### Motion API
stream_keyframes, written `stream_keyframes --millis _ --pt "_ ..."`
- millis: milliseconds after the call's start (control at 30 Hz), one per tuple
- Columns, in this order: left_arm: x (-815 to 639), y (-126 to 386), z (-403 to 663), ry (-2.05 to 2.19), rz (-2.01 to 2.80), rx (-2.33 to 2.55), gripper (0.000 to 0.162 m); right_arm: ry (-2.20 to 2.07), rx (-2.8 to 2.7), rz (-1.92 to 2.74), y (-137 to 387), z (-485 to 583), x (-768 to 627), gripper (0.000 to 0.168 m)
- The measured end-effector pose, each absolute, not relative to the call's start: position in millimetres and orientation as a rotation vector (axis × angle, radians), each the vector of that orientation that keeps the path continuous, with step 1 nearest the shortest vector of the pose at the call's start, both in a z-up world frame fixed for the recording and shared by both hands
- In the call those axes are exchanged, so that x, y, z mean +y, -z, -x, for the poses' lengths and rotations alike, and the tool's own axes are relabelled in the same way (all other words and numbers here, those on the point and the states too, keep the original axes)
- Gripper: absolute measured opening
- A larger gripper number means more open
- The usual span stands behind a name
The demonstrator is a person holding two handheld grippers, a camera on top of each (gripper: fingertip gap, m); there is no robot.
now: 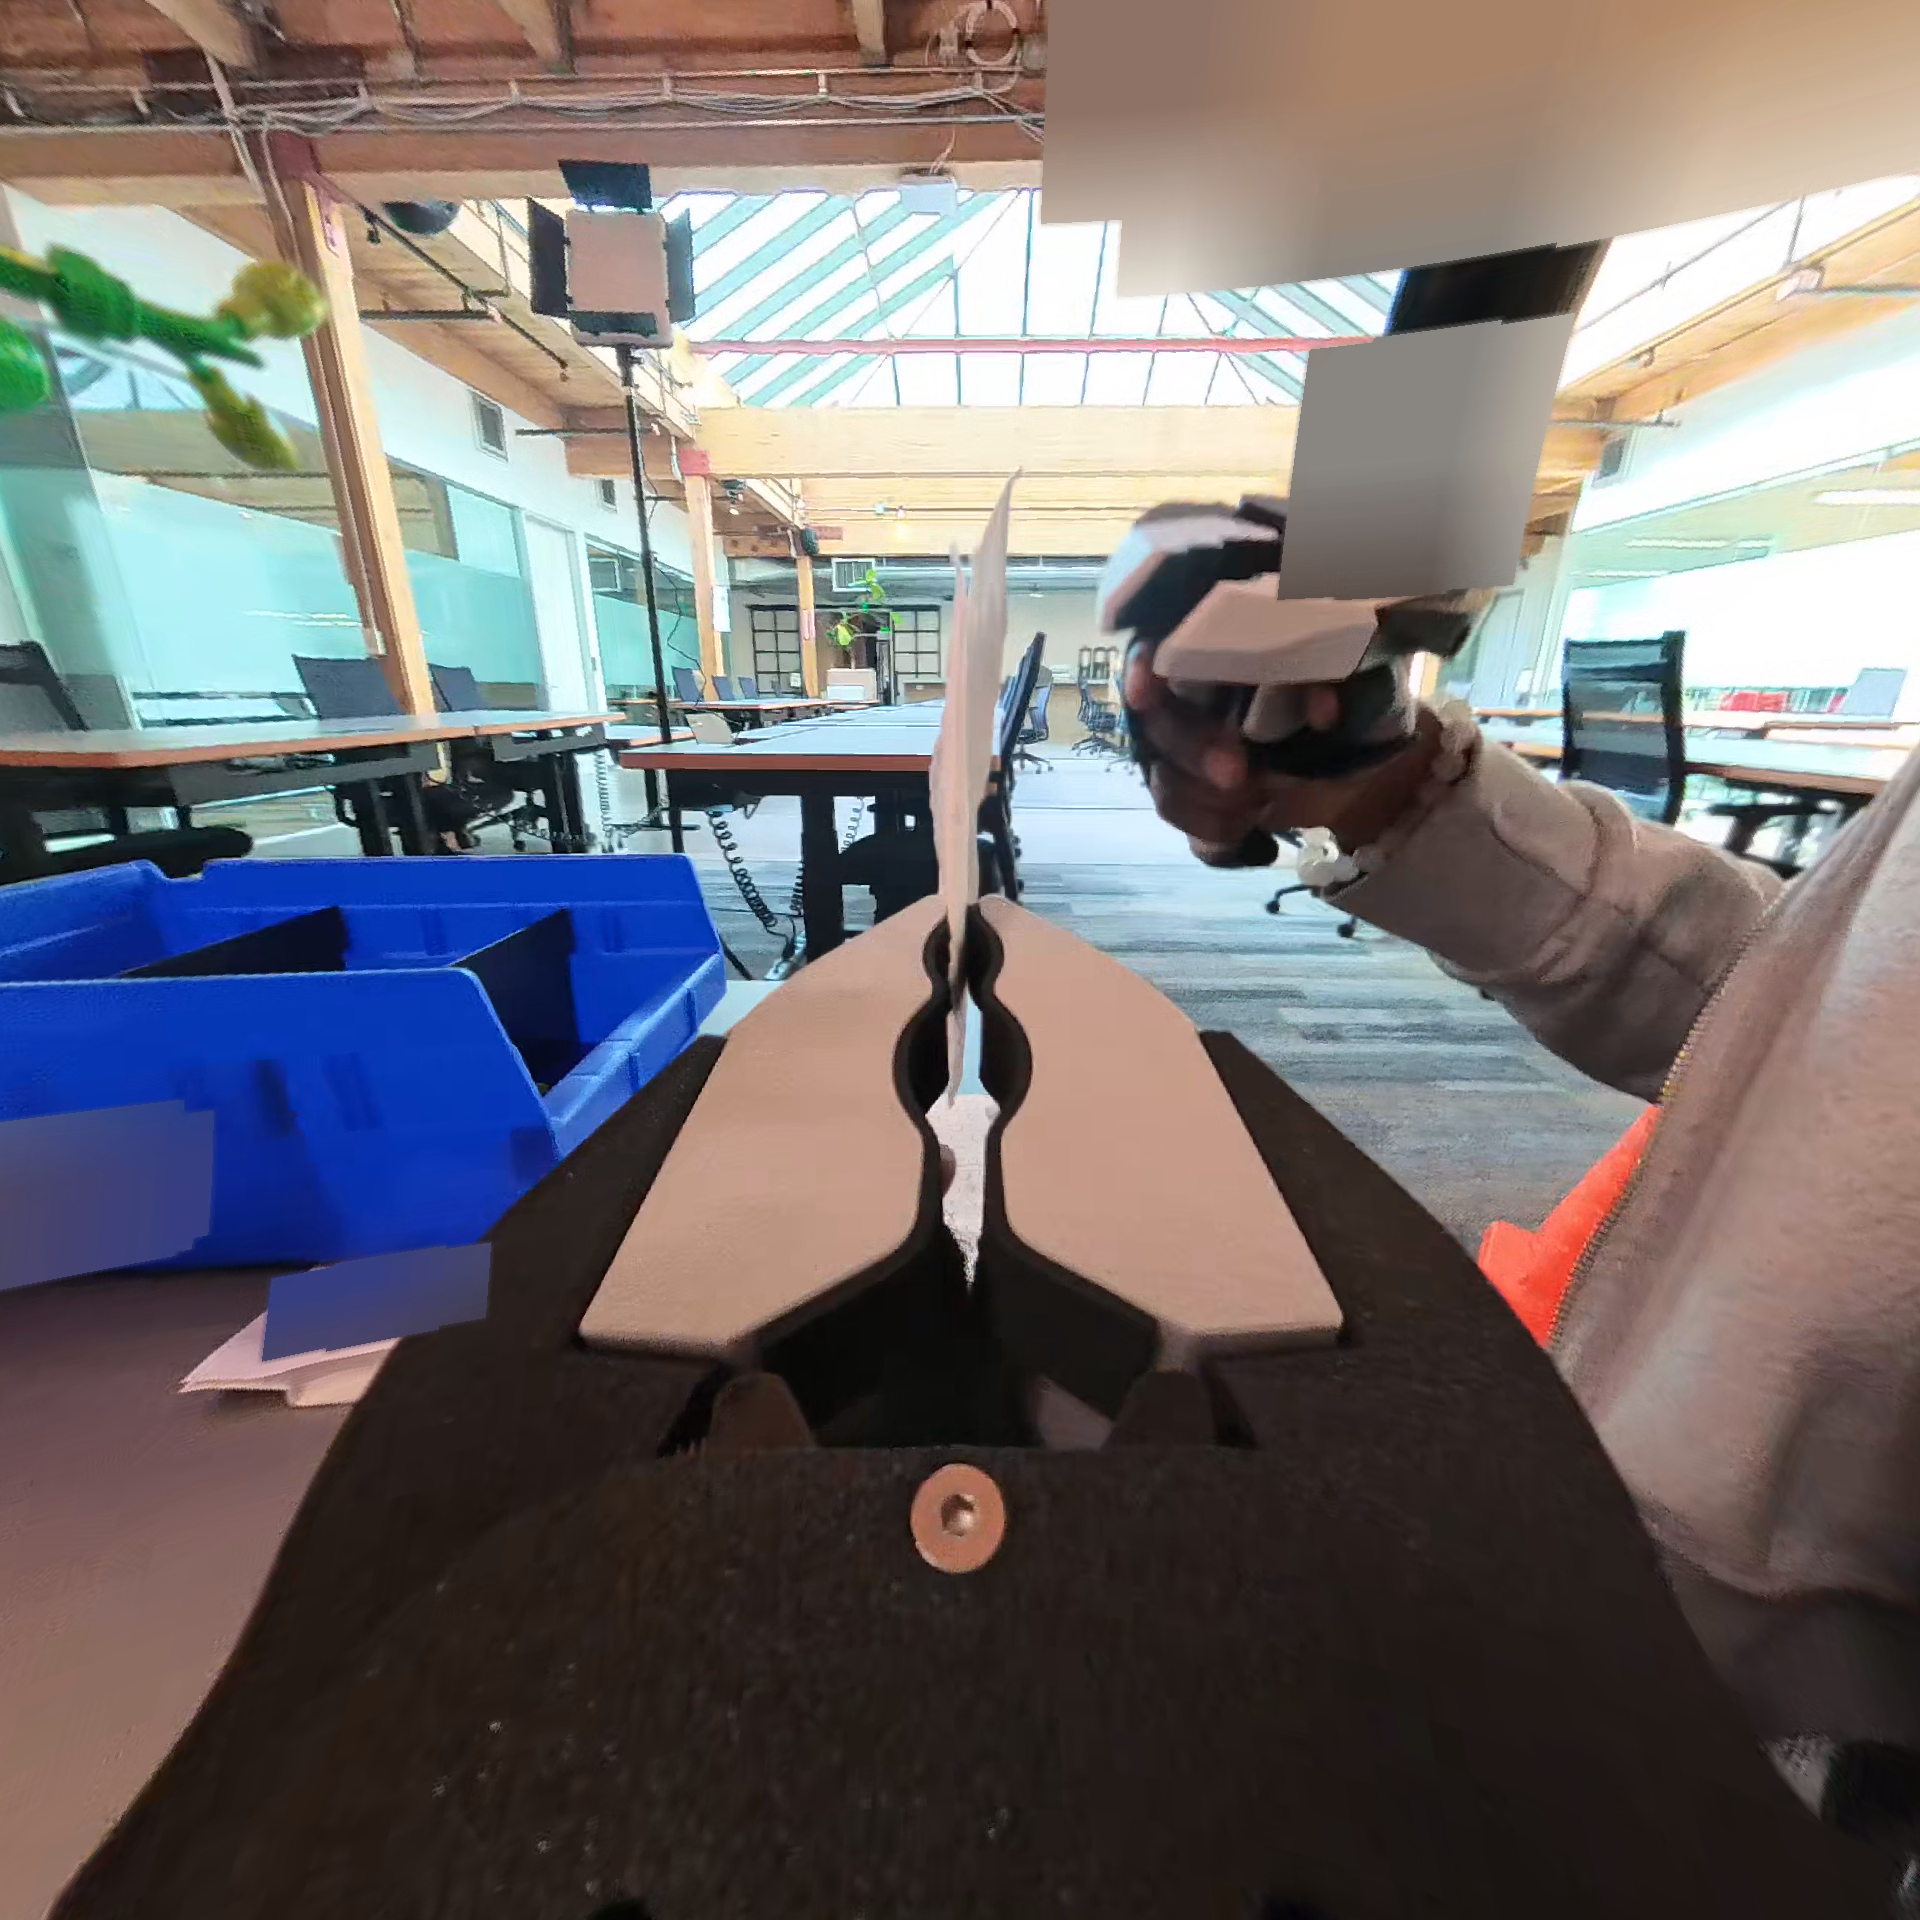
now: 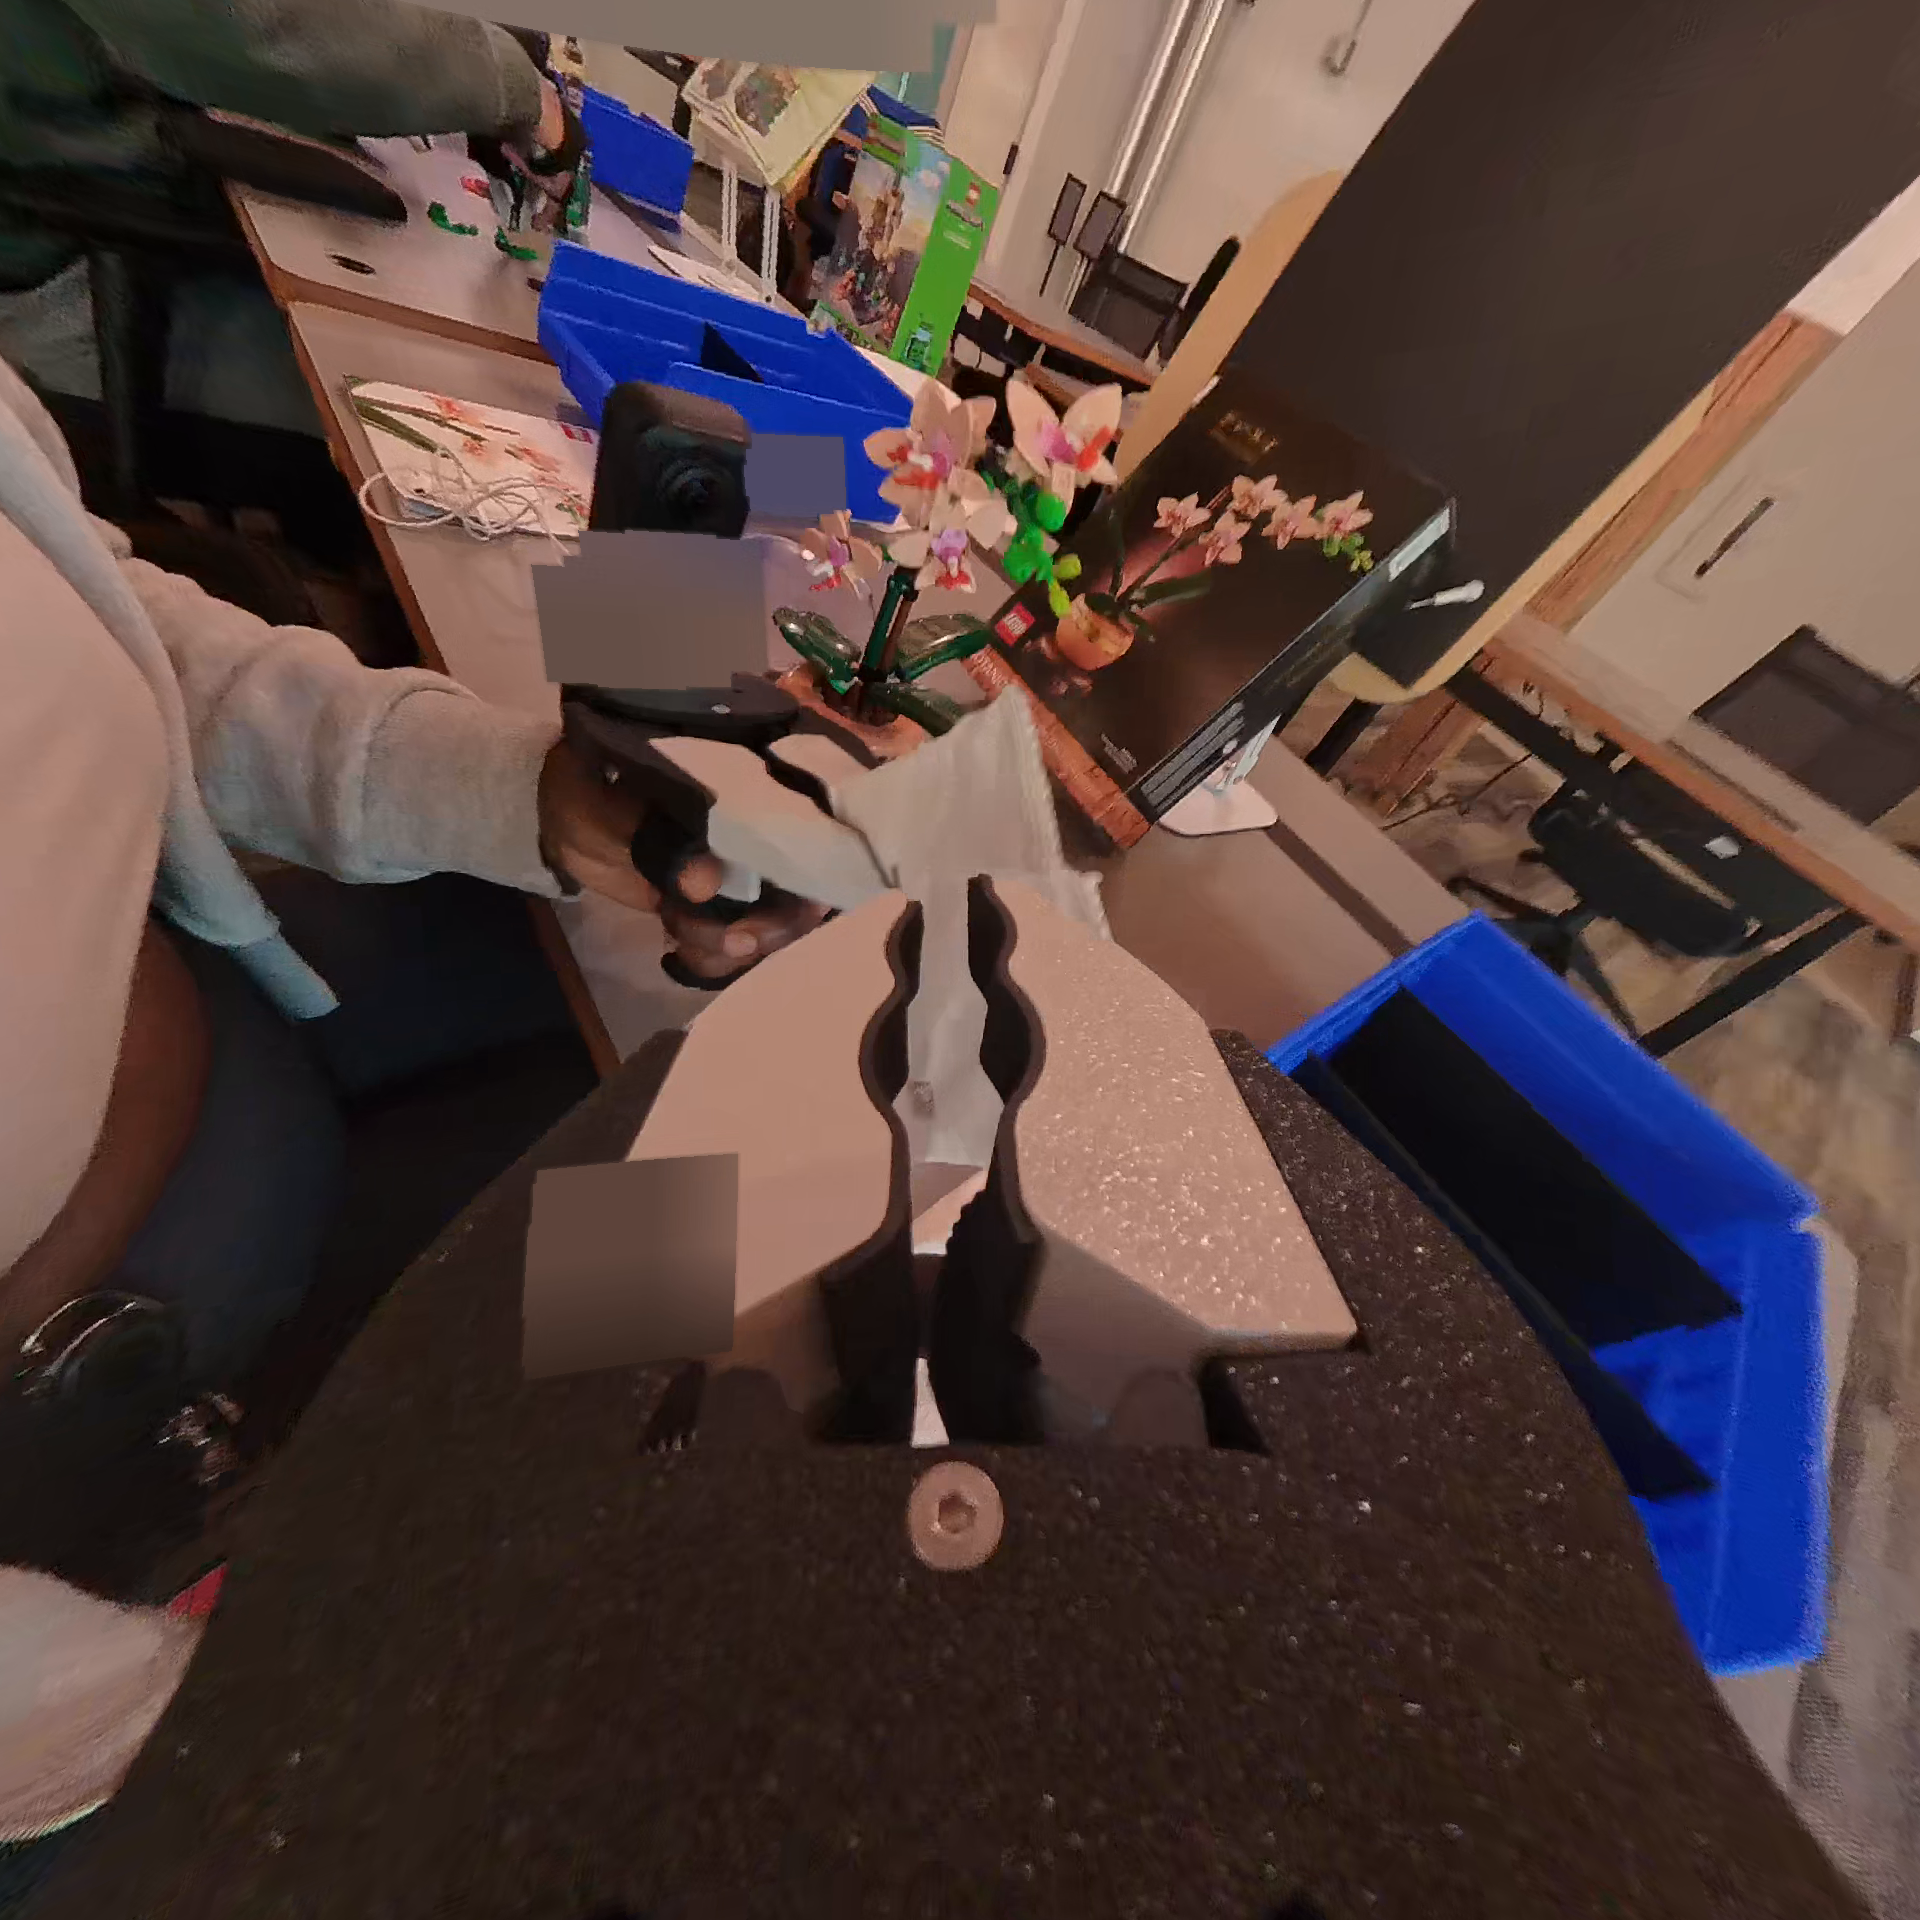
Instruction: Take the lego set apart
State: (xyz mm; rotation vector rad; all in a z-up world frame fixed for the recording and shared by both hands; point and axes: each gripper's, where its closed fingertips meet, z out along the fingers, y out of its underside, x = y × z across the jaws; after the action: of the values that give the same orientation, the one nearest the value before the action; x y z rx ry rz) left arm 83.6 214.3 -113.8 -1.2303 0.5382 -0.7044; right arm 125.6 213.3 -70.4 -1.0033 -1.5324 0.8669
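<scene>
Left gripper [image 1: 966, 935] jaws clamp a white sheet [image 1: 971, 727], edge-on, long axis toward 12 o'clock. Right gripper [image 2: 945, 894] jaws slightly parted around it. Lego orchid [image 2: 935, 540] upright on counter [image 2: 1226, 883], 12 o'clock.

- Bright daylight pours through the skylight [image 1: 997, 312], glaring white.
- Right wrist view is dimmer, warmer, motion-blurred.
- Green lego sprig [image 1: 156, 343] is out of focus.
- Wide-angle bending at edges.
</scene>
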Motion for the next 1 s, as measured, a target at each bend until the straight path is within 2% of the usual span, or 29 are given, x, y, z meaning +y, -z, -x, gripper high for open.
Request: stream_keyframes --millis 200,400,533,633,867,933,1000 --pt "205.3 119.0 -86.0 0.609 1.237 0.587 0.0 -0.739 -1.588 0.937 61.0 -111.1 211.9 0.022" --pt "203.7 115.0 -80.9 0.534 1.229 0.571 0.0 -0.592 -1.655 0.854 73.6 -101.4 207.0 0.004" --pt "202.4 117.8 -79.5 0.51 1.227 0.576 0.0 -0.503 -1.724 0.836 90.2 -95.1 201.1 0.004" --pt "198.5 124.3 -82.1 0.455 1.221 0.636 0.0 -0.413 -1.728 0.825 92.3 -93.3 207.7 0.01" --pt "192.5 133.0 -89.4 0.383 1.22 0.736 0.0 -0.441 -1.938 0.803 121.4 -85.3 191.6 0.005" --pt "190.6 146.1 -94.7 0.368 1.274 0.808 0.006 -0.356 -2.019 0.737 130.6 -85.5 190.3 0.0" --pt "185.7 159.7 -93.8 0.36 1.36 0.893 0.036 -0.137 -2.124 0.643 141.4 -92.4 200.0 0.0"
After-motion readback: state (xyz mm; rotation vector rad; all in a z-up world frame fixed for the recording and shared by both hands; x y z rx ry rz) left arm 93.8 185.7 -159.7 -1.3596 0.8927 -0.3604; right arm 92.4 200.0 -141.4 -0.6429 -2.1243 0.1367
